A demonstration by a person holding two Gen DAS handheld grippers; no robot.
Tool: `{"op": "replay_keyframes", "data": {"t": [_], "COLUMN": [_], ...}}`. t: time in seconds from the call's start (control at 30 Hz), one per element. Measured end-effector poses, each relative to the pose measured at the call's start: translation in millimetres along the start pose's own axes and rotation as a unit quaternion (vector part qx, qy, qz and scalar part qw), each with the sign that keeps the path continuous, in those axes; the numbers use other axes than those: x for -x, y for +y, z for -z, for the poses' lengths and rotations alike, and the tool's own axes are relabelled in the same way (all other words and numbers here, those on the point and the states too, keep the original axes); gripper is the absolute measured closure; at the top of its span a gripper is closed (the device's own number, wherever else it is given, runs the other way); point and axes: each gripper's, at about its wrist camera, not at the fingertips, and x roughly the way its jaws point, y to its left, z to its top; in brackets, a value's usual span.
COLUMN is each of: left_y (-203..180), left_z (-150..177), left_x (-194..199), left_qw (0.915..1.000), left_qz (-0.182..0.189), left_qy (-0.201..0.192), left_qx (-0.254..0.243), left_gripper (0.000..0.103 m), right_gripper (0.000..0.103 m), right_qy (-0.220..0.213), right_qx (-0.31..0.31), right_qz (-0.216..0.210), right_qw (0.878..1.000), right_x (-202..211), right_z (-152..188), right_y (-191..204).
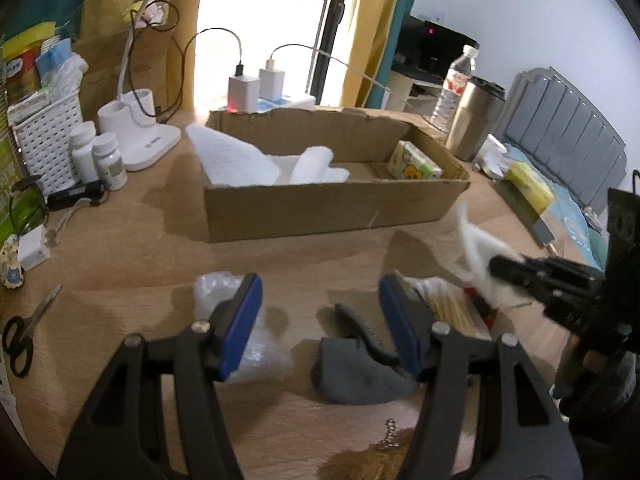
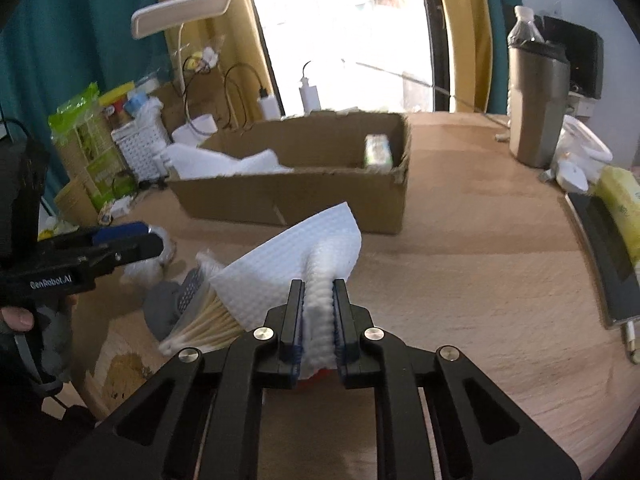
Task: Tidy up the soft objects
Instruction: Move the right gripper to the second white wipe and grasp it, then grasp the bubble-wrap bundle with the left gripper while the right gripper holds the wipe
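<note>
A shallow cardboard box stands mid-table with white cloths and a tissue pack inside. My right gripper is shut on a white cloth, held above the table in front of the box; it also shows in the left wrist view. My left gripper is open and empty, low over a grey sock, with a clear plastic bag under its left finger. A bundle of cotton swabs lies beside the sock.
Left of the box are a white basket, pill bottles, a lamp base, chargers and scissors. On the right are a steel tumbler, a water bottle, a yellow pack and a phone.
</note>
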Motion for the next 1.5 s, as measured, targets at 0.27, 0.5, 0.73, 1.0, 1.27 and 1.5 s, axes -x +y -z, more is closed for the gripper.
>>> {"op": "replay_keyframes", "data": {"t": [0.27, 0.5, 0.73, 1.0, 1.27, 1.5], "left_y": [17.9, 29.2, 38.3, 57.4, 54.2, 31.4], "left_z": [1.6, 4.9, 6.3, 17.0, 15.7, 4.4], "left_x": [-7.3, -9.6, -17.1, -32.1, -27.0, -13.5], "left_qw": [0.9991, 0.997, 0.9933, 0.9928, 0.9962, 0.9992], "left_qz": [-0.041, -0.076, -0.114, -0.099, -0.066, -0.034], "left_qy": [0.008, 0.002, 0.013, 0.048, 0.035, 0.01], "left_qx": [0.012, 0.018, 0.018, 0.047, 0.044, 0.018], "left_gripper": [0.041, 0.041, 0.041, 0.041, 0.067, 0.067], "right_gripper": [0.089, 0.089, 0.089, 0.089, 0.089, 0.089], "right_qy": [-0.015, -0.013, -0.012, -0.005, -0.008, -0.02], "right_qx": [-0.006, 0.002, 0.009, 0.019, 0.021, 0.025], "right_qz": [-0.001, -0.012, -0.018, -0.023, -0.021, -0.02], "right_qw": [1.0, 1.0, 1.0, 1.0, 1.0, 0.999], "right_x": [1.7, -5.7, -14.0, -20.3, -17.4, -7.6], "right_z": [-9.3, -13.6, -22.2, -25.2, -26.2, -27.8], "right_y": [-10.3, -5.2, 2.7, 12.3, 14.9, 17.2]}}
